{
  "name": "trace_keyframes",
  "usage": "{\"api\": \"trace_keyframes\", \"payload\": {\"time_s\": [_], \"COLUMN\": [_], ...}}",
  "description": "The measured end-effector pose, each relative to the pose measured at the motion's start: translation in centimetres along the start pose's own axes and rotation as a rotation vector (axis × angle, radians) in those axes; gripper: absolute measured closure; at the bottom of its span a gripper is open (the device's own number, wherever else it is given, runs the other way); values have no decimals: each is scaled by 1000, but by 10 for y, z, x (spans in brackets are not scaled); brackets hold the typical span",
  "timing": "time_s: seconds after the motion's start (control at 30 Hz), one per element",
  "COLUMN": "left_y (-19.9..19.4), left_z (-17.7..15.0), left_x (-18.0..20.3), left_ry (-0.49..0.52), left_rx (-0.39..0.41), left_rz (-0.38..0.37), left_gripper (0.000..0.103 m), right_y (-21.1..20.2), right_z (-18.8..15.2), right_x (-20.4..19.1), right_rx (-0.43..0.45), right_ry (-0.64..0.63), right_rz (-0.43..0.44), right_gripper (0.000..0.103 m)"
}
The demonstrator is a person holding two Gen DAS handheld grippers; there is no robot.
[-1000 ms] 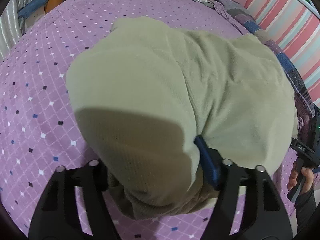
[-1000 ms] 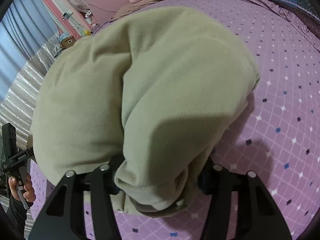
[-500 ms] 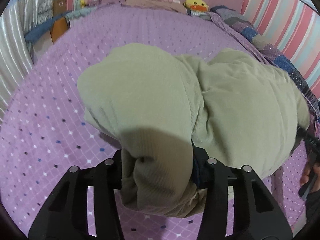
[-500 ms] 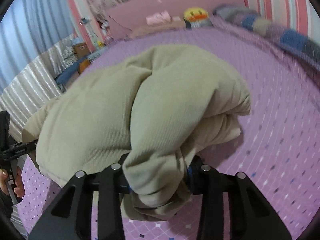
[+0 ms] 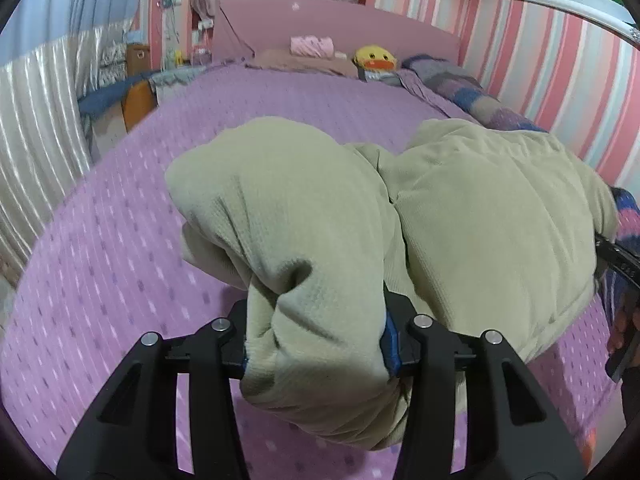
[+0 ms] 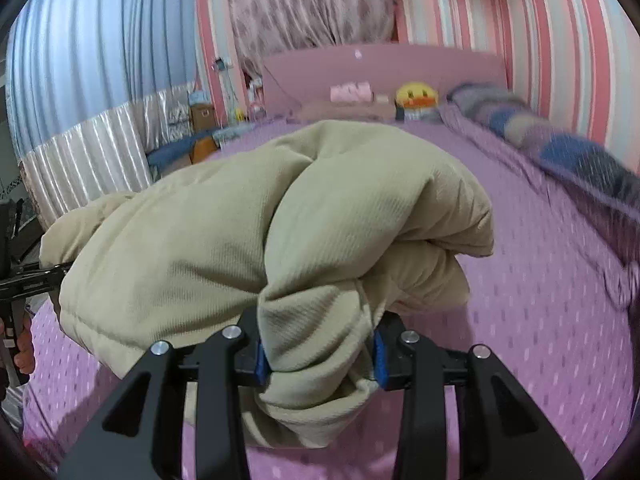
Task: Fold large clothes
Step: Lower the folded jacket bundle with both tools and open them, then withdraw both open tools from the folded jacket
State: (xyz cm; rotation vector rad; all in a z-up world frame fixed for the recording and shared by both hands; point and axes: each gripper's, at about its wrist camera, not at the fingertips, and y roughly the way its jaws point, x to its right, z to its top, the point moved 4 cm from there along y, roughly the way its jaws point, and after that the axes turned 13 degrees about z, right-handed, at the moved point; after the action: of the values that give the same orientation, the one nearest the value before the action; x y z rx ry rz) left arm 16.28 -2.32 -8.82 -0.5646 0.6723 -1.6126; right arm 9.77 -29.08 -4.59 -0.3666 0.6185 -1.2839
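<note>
The bulky beige padded garment (image 5: 460,216) hangs bunched between the two grippers, lifted clear of the purple diamond-patterned bedspread (image 5: 120,248), where a second ago it lay spread low on the bed. The left gripper (image 5: 316,344) now pinches a thick wad of its near edge between its blue pads, having narrowed onto it; the right gripper (image 6: 318,354) clamps another wad of the same garment. Both views have tipped up from the cloth to the room, so the near edge looks raised for carrying toward the far side, a fold just begun. The bedspread beneath lies bare and smooth. At the far end sit a pink headboard (image 6: 380,68) and a yellow duck plush toy (image 6: 416,98); a patchwork quilt (image 6: 560,152) lies along the right, under pink striped wallpaper (image 5: 568,92).
</note>
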Motion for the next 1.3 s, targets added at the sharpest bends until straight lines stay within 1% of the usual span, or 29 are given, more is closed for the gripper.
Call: {"api": "trace_keyframes", "payload": {"time_s": [0.07,0.1,0.13,0.2,0.23,0.3,0.43,0.57,0.6,0.7,0.77,0.87,0.93,0.97,1.0,1.03,1.07,1.1,1.2,1.3], "left_y": [9,16,24,32,33,35,37,38,33,35,35,35,32,31,26,21,17,12,2,1], "left_z": [-31,-43,-61,-83,-88,-92,-90,-95,-102,-104,-106,-108,-110,-111,-113,-114,-114,-115,-113,-107], "left_x": [0,0,-1,-8,-9,-10,-9,-11,-20,-22,-19,-25,-29,-33,-36,-40,-40,-45,-58,-74], "left_ry": [-16,-19,-27,-37,-42,-49,-44,-44,-42,-37,-39,-44,-48,-51,-56,-56,-56,-60,-80,-117], "left_rx": [-64,-89,-124,-142,-147,-146,-123,-121,-119,-117,-120,-120,-117,-117,-110,-96,-86,-79,-69,-62], "left_rz": [-16,-16,-12,-24,-31,-45,-51,-57,-58,-61,-65,-67,-55,-54,-44,-19,-5,1,20,49], "left_gripper": [58,58,57,56,55,54,50,48,47,46,44,37,33,32,28,22,19,16,8,6], "right_y": [2,8,12,15,14,17,18,24,26,25,26,25,23,20,17,13,7,3,-13,-18], "right_z": [-34,-48,-69,-99,-112,-124,-126,-121,-121,-123,-123,-124,-125,-127,-128,-130,-131,-130,-126,-121], "right_x": [9,14,18,26,31,35,39,40,40,42,44,49,50,50,49,48,48,49,56,60], "right_rx": [-61,-86,-126,-160,-169,-174,-152,-143,-142,-138,-136,-137,-134,-132,-129,-126,-118,-108,-69,-56], "right_ry": [32,40,53,86,116,138,162,177,181,192,204,216,229,235,234,224,211,204,221,228], "right_rz": [-7,-11,-20,-18,-10,-4,1,-4,-4,-4,0,0,-3,-11,-21,-47,-75,-91,-113,-143], "right_gripper": [65,65,65,64,63,62,59,56,55,53,51,49,45,42,37,34,27,22,18,16]}}
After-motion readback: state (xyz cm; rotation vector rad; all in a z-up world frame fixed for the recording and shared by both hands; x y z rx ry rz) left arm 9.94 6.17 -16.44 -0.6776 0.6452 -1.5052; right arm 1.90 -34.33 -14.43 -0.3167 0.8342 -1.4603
